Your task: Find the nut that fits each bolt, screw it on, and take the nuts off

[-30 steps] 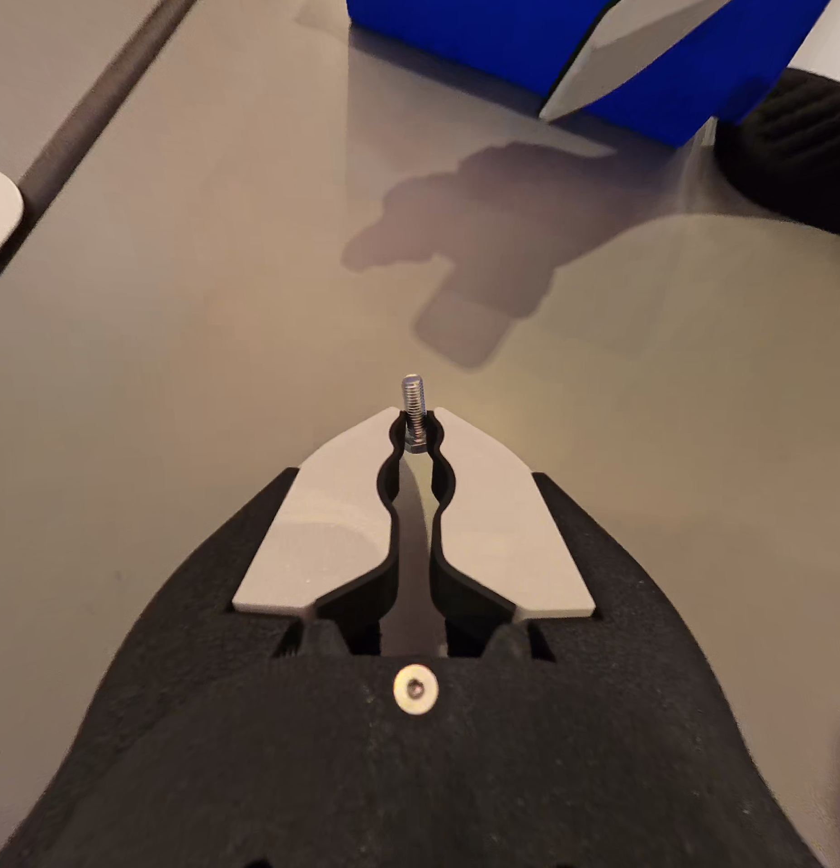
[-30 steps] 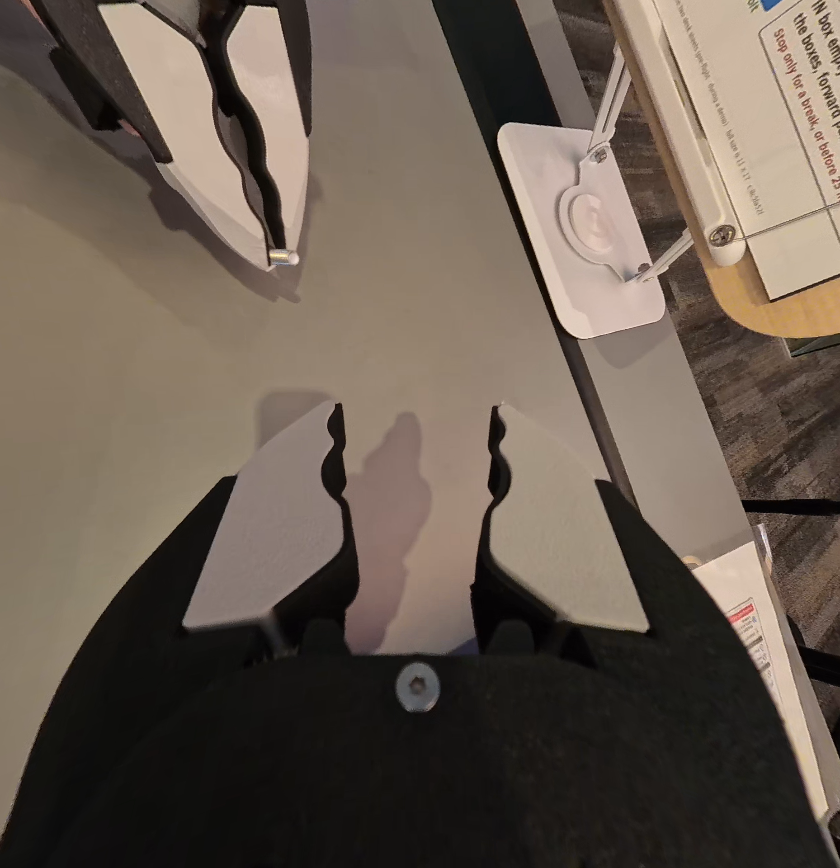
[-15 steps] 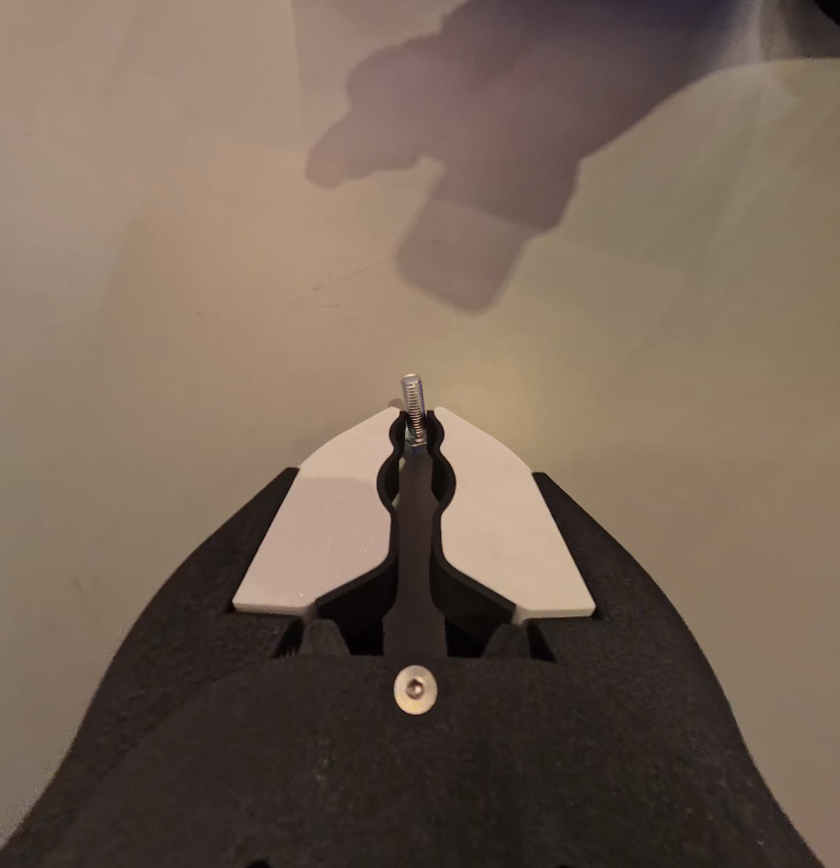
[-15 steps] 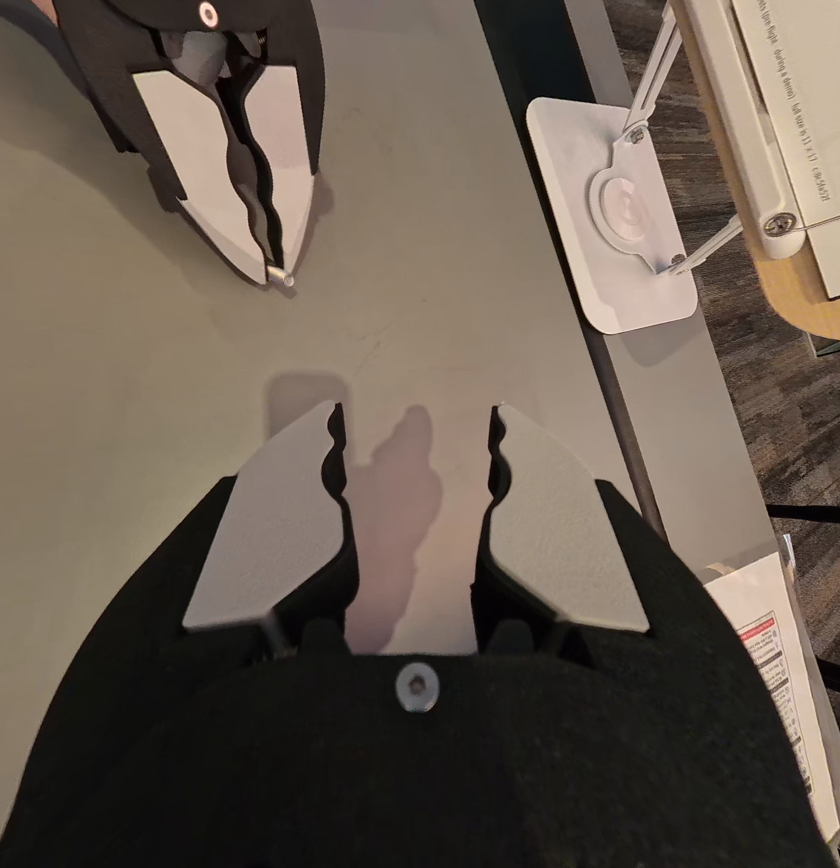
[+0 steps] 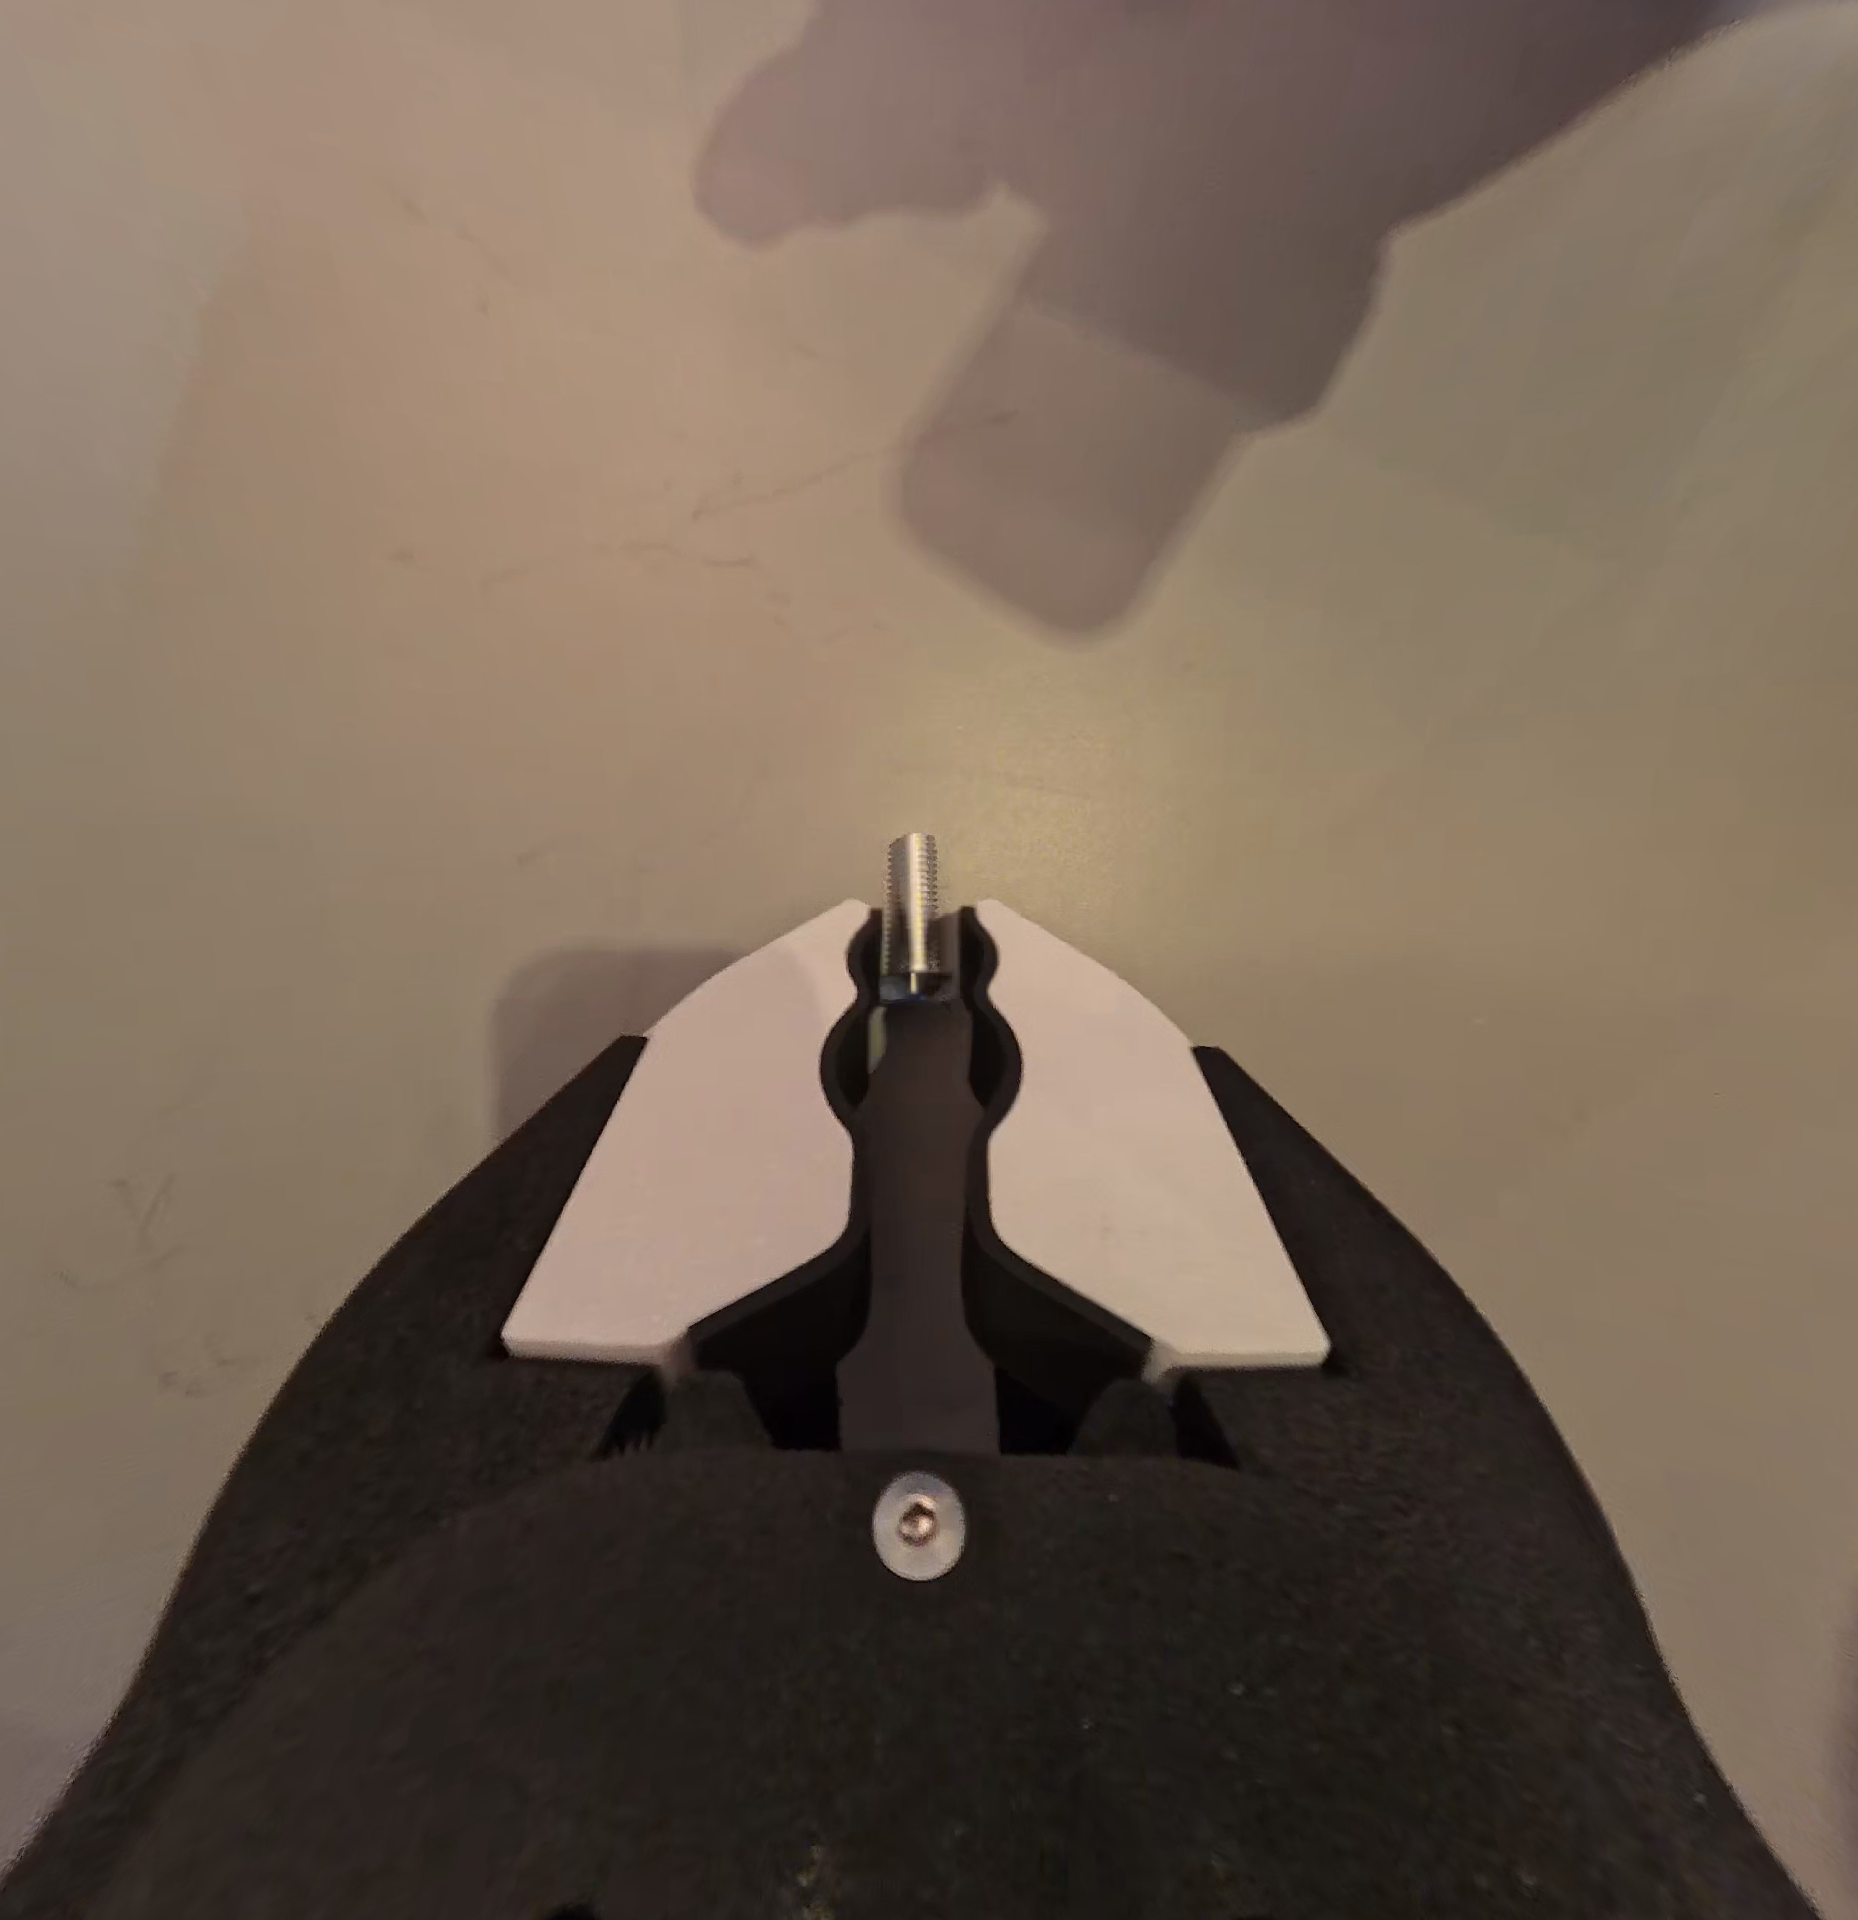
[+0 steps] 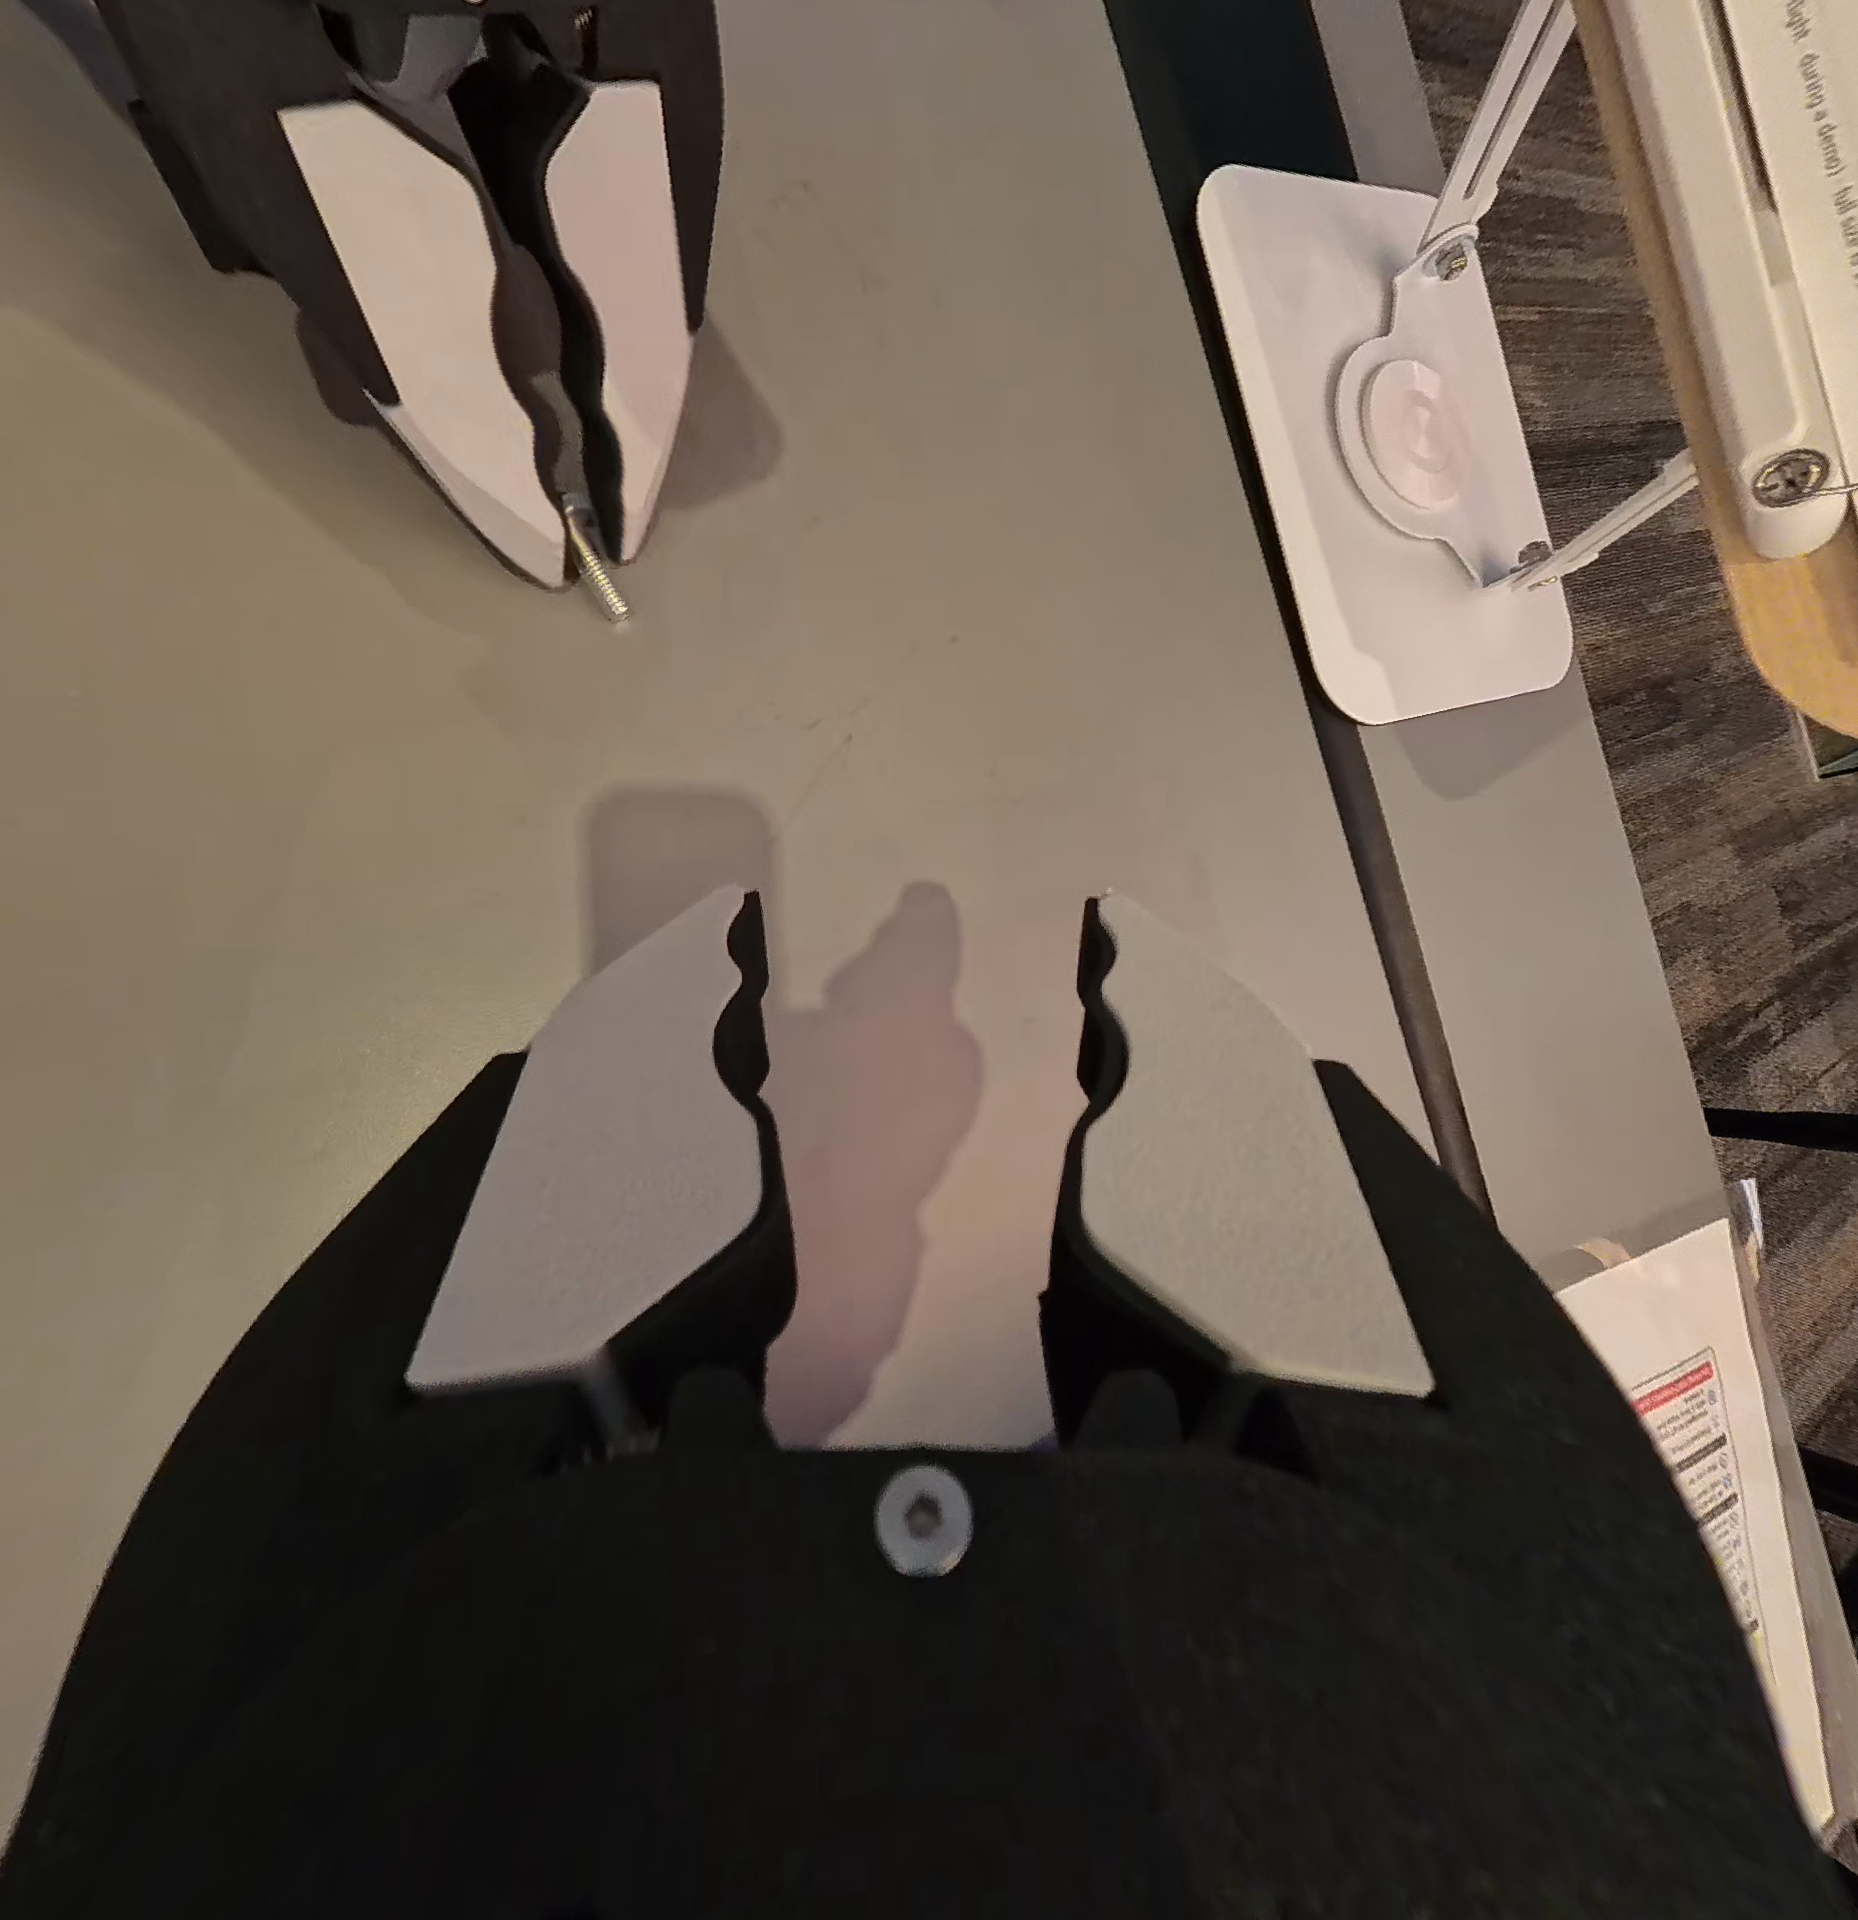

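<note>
— What have your left jaws got?

— My left gripper (image 5: 912,914) is clamped on a small silver bolt (image 5: 909,902). The bolt's lower end sits pinched in the notch at the very tips, and its threaded shank sticks out past them, pointing straight ahead in the left wrist view. The grey counter (image 5: 385,623) fills everything beyond the bolt, with only a soft shadow lying across it farther out.

— And from the other side?

— In the right wrist view the left gripper (image 6: 590,540) shows beyond my right one, angled down toward the counter (image 6: 281,779). The bolt (image 6: 600,587) pokes out of its tips, tilted, with its free end close to the counter surface. Whether it touches, I cannot tell.

— Your right jaws?

— My right gripper (image 6: 920,914) has them spread wide apart with nothing between them, just bare counter and shadow. It hangs on the near side of the bolt, well apart from it, with the bolt sitting ahead and a little to the left of my open tips.

— Anything else around the bolt?

— Off to the right of the bolt, a dark seam runs along the counter, and past it lies a white flat base plate (image 6: 1320,436) with thin metal struts bolted to it. Farther right still, past the counter's edge, is a wooden board edge (image 6: 1798,623) over dark carpeted floor (image 6: 1735,935). Nearer me on that right side lies a white printed sheet (image 6: 1683,1403).
</note>
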{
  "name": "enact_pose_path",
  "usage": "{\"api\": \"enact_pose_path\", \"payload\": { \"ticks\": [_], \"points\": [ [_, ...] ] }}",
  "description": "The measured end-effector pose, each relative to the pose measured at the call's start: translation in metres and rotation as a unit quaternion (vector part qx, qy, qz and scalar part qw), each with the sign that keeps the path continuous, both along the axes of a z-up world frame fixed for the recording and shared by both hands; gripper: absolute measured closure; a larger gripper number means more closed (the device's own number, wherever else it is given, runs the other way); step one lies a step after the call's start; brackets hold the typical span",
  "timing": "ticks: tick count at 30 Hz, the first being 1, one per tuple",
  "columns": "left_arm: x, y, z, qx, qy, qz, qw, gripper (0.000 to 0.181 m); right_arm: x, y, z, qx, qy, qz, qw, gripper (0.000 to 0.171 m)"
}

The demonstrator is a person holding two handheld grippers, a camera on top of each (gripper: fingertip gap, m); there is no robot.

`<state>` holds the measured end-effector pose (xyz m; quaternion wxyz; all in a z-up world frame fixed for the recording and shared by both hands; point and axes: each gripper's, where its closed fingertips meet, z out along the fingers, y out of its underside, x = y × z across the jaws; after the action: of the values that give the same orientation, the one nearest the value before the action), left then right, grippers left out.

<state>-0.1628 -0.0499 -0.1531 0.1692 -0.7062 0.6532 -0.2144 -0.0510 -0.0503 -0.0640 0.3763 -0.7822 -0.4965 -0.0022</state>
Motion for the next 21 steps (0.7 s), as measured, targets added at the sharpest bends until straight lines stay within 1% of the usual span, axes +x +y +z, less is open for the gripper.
{"api": "enact_pose_path", "payload": {
  "ticks": [1, 3, 5, 7, 10, 11, 13, 14, 15, 16, 18, 19, 21],
  "points": [
    [0.001, 0.0, 0.006, -0.008, -0.014, 0.004, 1.0, 0.165, 0.0, 0.0, 0.0, 0.0, 0.001, 0.0, 1.0, 0.114],
    [0.004, 0.001, 0.03, -0.034, -0.066, 0.015, 0.997, 0.163, 0.0, 0.0, 0.001, 0.001, 0.001, 0.0, 1.0, 0.114],
    [-0.001, 0.007, 0.065, -0.056, -0.116, 0.033, 0.991, 0.161, 0.001, 0.0, 0.003, 0.004, 0.003, 0.0, 1.0, 0.114],
    [-0.017, 0.018, 0.107, -0.039, -0.161, 0.057, 0.985, 0.161, 0.001, 0.0, 0.004, 0.004, 0.005, 0.0, 1.0, 0.114],
    [-0.064, 0.045, 0.175, 0.069, -0.224, 0.113, 0.966, 0.162, 0.001, 0.0, 0.004, 0.005, 0.004, 0.0, 1.0, 0.114],
    [-0.086, 0.055, 0.195, 0.115, -0.238, 0.137, 0.955, 0.167, 0.001, 0.001, 0.003, 0.005, 0.003, 0.0, 1.0, 0.114],
    [-0.139, 0.076, 0.226, 0.213, -0.244, 0.199, 0.925, 0.179, 0.002, 0.001, 0.004, 0.009, -0.003, -0.001, 1.0, 0.115],
    [-0.168, 0.084, 0.233, 0.257, -0.233, 0.226, 0.91, 0.18, 0.002, 0.002, 0.004, 0.013, -0.006, 0.0, 1.0, 0.116],
    [-0.196, 0.092, 0.235, 0.293, -0.214, 0.254, 0.896, 0.18, 0.001, 0.001, 0.005, 0.016, -0.011, 0.0, 1.0, 0.117],
    [-0.22, 0.098, 0.228, 0.307, -0.187, 0.272, 0.893, 0.18, 0.0, 0.001, 0.005, 0.019, -0.015, 0.001, 1.0, 0.117],
    [-0.254, 0.099, 0.192, 0.255, -0.105, 0.287, 0.917, 0.176, -0.002, 0.0, 0.006, 0.023, -0.02, 0.004, 1.0, 0.117],
    [-0.271, 0.103, 0.174, 0.233, -0.062, 0.299, 0.923, 0.176, -0.004, -0.001, 0.006, 0.022, -0.022, 0.006, 0.999, 0.117],
    [-0.299, 0.115, 0.142, 0.214, 0.008, 0.328, 0.92, 0.178, -0.005, -0.002, 0.004, 0.022, -0.026, 0.009, 0.999, 0.117]
  ]
}}
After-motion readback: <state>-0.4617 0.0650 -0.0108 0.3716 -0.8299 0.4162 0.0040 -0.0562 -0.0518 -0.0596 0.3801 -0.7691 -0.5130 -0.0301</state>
